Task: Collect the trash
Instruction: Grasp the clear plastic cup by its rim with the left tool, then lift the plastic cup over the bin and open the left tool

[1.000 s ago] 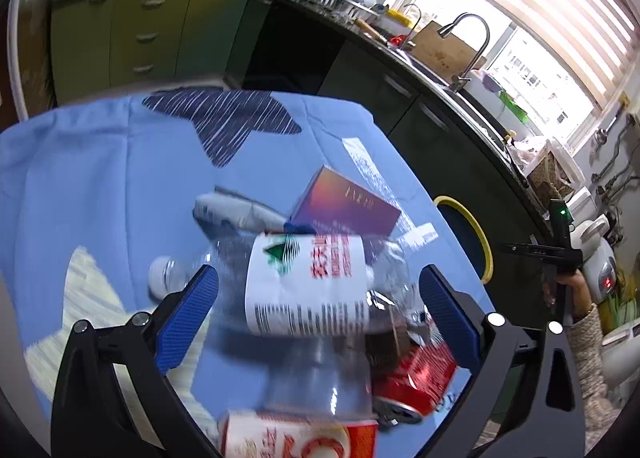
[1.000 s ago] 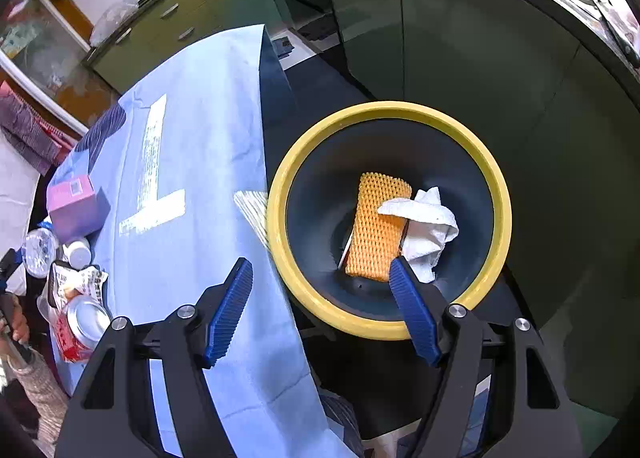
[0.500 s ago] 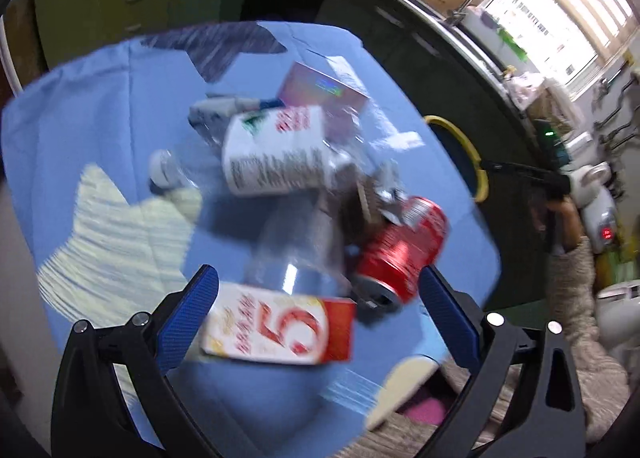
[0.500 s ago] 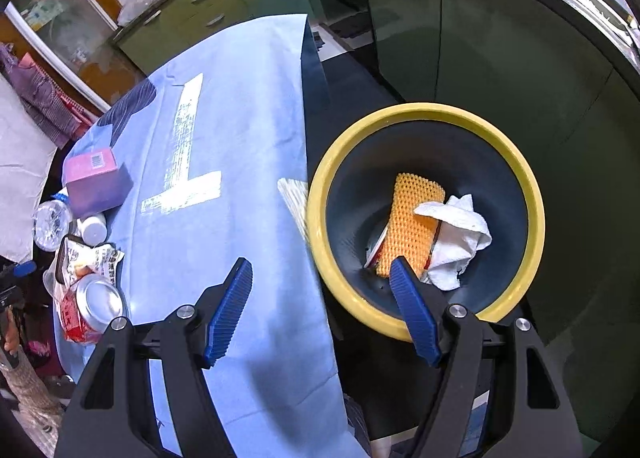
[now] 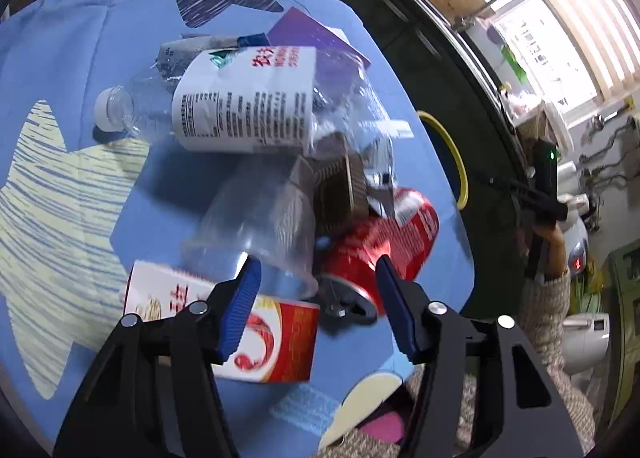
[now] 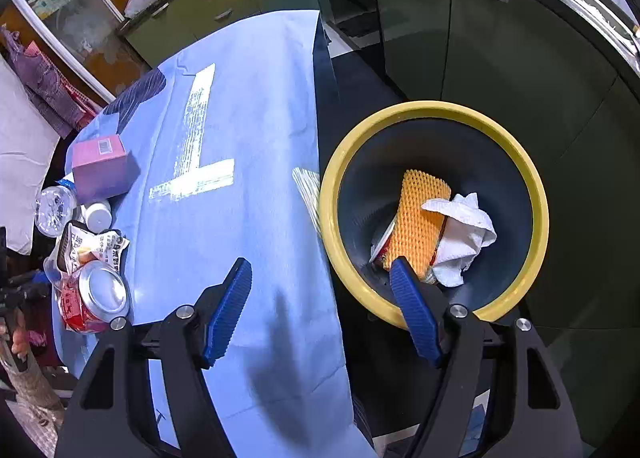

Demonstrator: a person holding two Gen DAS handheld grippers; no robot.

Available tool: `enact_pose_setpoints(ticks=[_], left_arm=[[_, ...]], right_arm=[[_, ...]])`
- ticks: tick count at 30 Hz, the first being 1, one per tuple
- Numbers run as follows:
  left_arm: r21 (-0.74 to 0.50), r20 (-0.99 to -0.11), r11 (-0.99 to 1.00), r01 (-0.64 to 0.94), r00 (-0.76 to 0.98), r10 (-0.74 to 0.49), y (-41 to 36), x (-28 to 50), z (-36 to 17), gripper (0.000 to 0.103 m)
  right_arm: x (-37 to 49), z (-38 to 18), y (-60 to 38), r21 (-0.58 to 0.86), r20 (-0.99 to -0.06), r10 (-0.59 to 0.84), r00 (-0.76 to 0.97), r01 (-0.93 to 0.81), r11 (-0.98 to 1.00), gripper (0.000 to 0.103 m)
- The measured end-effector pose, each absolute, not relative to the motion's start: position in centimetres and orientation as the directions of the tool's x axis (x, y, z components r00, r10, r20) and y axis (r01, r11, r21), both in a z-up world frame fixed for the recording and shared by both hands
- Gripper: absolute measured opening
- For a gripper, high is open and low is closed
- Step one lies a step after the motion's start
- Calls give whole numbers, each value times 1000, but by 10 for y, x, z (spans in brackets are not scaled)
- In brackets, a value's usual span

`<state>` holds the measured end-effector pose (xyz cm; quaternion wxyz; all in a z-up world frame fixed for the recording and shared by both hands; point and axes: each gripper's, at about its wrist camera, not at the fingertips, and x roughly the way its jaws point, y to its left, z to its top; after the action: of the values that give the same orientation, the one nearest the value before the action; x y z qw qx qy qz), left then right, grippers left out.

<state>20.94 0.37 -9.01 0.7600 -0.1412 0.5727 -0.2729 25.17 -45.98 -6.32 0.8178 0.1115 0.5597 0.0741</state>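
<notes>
One red can (image 5: 376, 250) between closing left gripper (image 5: 316, 278) jaws, untouched

bottle label (image 5: 244, 97): red Chinese characters | fine print: unreadable

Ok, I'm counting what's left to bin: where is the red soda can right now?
The red soda can lies on its side on the blue tablecloth, right of the clear plastic cup, just ahead of the closing left gripper.
</notes>
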Motion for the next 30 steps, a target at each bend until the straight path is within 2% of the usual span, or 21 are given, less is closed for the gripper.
enact_pose_setpoints(ticks=[1,6,9,12,30], left_arm=[[-538,-785,807,246,204,-585,4,211,-91,49],[-527,-778,810,257,238,-582,2,212,-90,13],[-512,-775,812,280,257,-577,-2,209,-81,8],[-478,-778,823,306,287,-559,-6,205,-71,5],[-340,-793,849,405,361,-490,-13,167,-16,5]], right_arm=[[251,-64,-460,264,-900,245,361,3,965,71],[251,-69,-462,271,-899,251,358,5,963,71],[251,-71,-462,276,-898,257,357,4,961,71],[250,-73,-460,280,-898,262,354,-2,960,71],[237,-70,-465,289,-891,275,363,-15,957,71]])
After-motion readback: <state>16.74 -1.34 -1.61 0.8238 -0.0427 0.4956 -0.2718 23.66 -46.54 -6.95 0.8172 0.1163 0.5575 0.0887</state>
